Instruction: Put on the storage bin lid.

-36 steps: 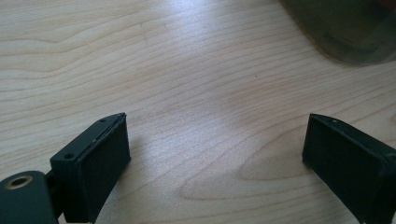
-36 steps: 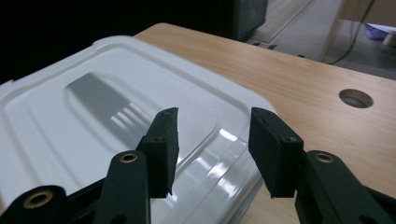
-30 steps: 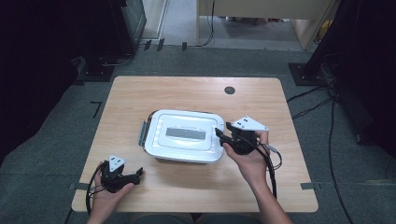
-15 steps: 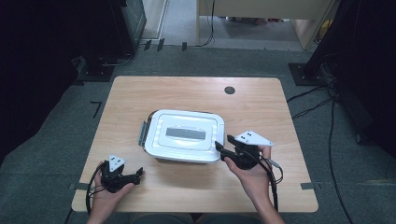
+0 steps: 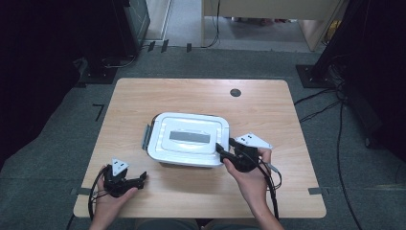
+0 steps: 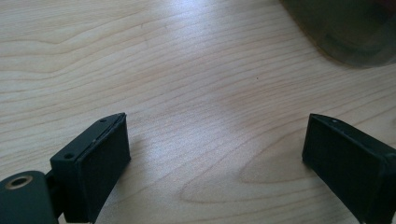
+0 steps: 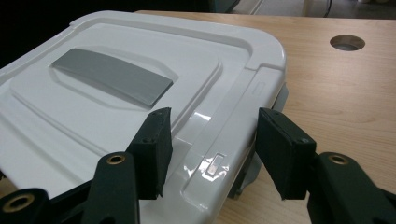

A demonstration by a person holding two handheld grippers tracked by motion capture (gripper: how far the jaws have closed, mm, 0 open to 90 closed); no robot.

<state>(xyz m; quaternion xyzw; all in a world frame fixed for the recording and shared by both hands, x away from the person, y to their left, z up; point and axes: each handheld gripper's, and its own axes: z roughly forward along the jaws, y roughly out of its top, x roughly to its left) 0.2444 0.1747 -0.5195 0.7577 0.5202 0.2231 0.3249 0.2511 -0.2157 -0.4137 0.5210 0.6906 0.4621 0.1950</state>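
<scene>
Leftmost, near front corner of wooden surface (image 5: pixel 287 115): left tool (image 5: pixel 136 180), held in left hand (image 5: pixel 112 201), well apart from white lidded container (image 5: pixel 186 139). Jaws spread wide in left gripper view, nothing between them, bare wood grain beneath; black pads (image 6: pixel 100 163) facing each other across open gap. Blurred dark edge of another object (image 6: pixel 345 28) at top right of that view, too indistinct to identify.

Centre of surface: white lidded container, rectangular with rounded corners, lying flat, lid on. Grey rectangular panel (image 5: pixel 189 137) set in recessed middle of lid. Grey latch (image 5: pixel 146 136) standing at left end of container. Right end carrying white latch strip (image 7: pixel 233 116) running down over lid edge, seen close in right gripper view.

Right of centre: right tool (image 5: pixel 224 147), held in right hand (image 5: pixel 249 177), grey three-cornered plate (image 5: pixel 252 141) on top, cable (image 5: pixel 270 179) trailing back along forearm. Jaws partly apart, having just been opening, now straddling right-end latch strip of container; pads close beside strip on either side, not pressing on it. One jaw over lid surface, other beyond container's edge above wood.

Farther right and back: round cable hole (image 5: pixel 235 92) in surface, well apart from container.
</scene>
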